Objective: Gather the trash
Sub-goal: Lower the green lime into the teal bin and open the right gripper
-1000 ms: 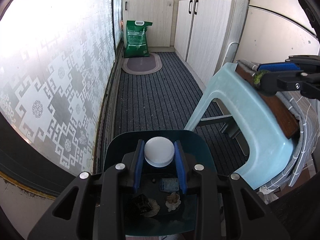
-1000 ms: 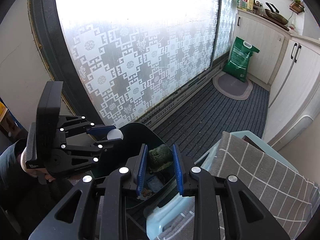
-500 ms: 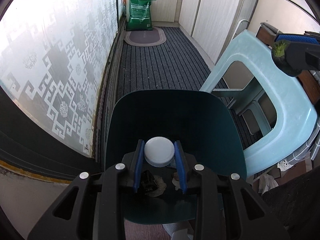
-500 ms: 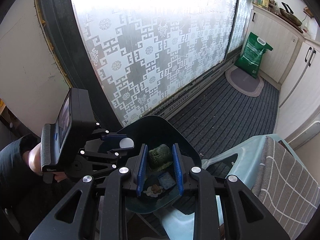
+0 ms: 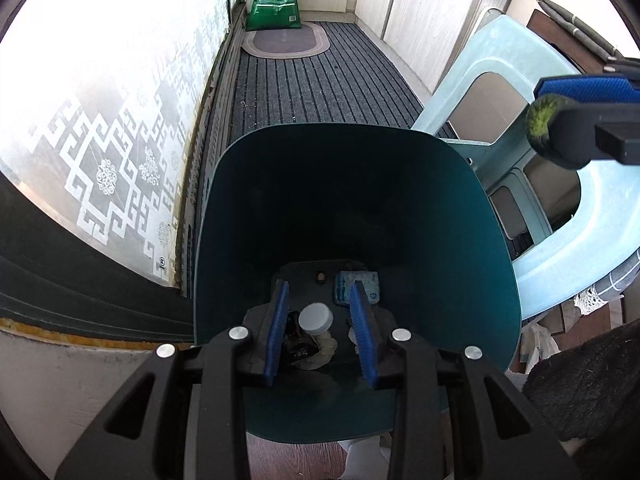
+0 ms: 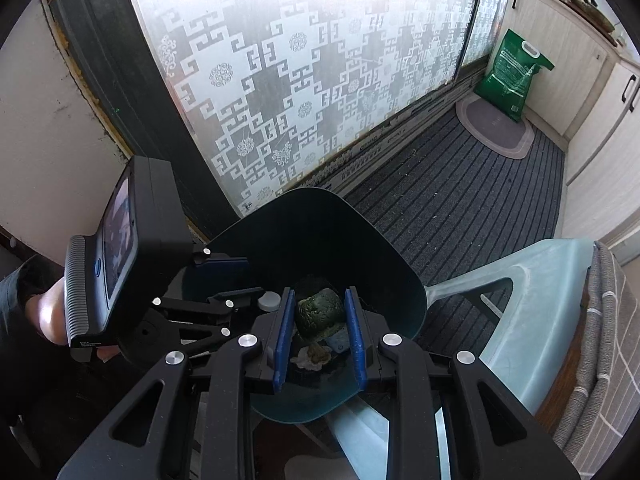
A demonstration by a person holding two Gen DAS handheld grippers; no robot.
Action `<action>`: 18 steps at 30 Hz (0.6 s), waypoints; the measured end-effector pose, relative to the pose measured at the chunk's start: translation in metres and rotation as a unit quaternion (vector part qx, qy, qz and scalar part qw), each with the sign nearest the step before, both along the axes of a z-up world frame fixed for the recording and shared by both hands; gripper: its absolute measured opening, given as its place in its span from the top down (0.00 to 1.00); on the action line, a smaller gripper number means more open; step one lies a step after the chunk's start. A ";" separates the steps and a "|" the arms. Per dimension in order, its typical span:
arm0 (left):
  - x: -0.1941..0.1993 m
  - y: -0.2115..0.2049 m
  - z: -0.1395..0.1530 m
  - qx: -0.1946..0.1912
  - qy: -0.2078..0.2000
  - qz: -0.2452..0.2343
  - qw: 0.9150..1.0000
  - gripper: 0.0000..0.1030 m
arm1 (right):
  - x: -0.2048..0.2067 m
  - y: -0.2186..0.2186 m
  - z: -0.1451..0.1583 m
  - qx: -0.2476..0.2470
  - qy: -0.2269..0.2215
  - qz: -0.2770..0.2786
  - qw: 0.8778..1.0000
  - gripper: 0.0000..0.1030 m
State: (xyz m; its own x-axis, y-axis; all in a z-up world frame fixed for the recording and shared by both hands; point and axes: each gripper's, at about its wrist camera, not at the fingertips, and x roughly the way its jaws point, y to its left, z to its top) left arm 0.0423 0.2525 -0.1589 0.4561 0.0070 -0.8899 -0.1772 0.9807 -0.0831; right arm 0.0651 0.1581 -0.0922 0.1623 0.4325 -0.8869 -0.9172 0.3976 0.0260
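Teal bin (image 5: 496,248) below both claws. Left claw (image 5: 320,320) opening, white cap (image 5: 316,318) loose between its pads, dropping inside. Right claw (image 6: 320,320) clamped on green lump (image 6: 320,310) above bin; best to release only over the middle.

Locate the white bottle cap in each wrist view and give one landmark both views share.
Left wrist: white bottle cap lies lower centre, between the left gripper's opening fingers, untouched.
Right wrist: left of centre at, inside the bin.
Shared landmark: dark teal bin.
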 end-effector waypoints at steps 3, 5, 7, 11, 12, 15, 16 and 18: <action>-0.004 0.004 0.004 0.001 -0.009 0.006 1.000 0.69 | 0.000 0.005 -0.010 -0.009 0.004 -0.002 1.000 0.75; -0.006 0.006 0.008 0.001 -0.019 0.008 1.000 0.73 | -0.001 0.007 -0.017 -0.018 0.006 -0.001 1.000 0.75; -0.008 0.008 0.013 0.002 -0.031 0.012 0.999 0.73 | -0.001 0.009 -0.024 -0.025 0.008 -0.001 1.000 0.76; -0.012 0.008 0.027 0.005 -0.059 0.016 0.998 0.78 | -0.002 0.011 -0.039 -0.038 0.014 -0.003 0.999 0.76; -0.013 0.008 0.032 0.003 -0.069 0.018 0.997 0.78 | -0.002 0.011 -0.043 -0.041 0.015 -0.004 0.999 0.76; -0.019 0.010 0.046 0.003 -0.097 0.025 0.995 0.79 | -0.001 0.010 -0.054 -0.050 0.022 -0.008 0.998 0.76; -0.020 0.011 0.049 0.002 -0.104 0.028 0.994 0.80 | 0.000 0.009 -0.057 -0.052 0.024 -0.009 0.998 0.76; -0.023 0.012 0.056 0.003 -0.117 0.032 0.993 0.80 | 0.000 0.009 -0.064 -0.058 0.027 -0.011 0.998 0.76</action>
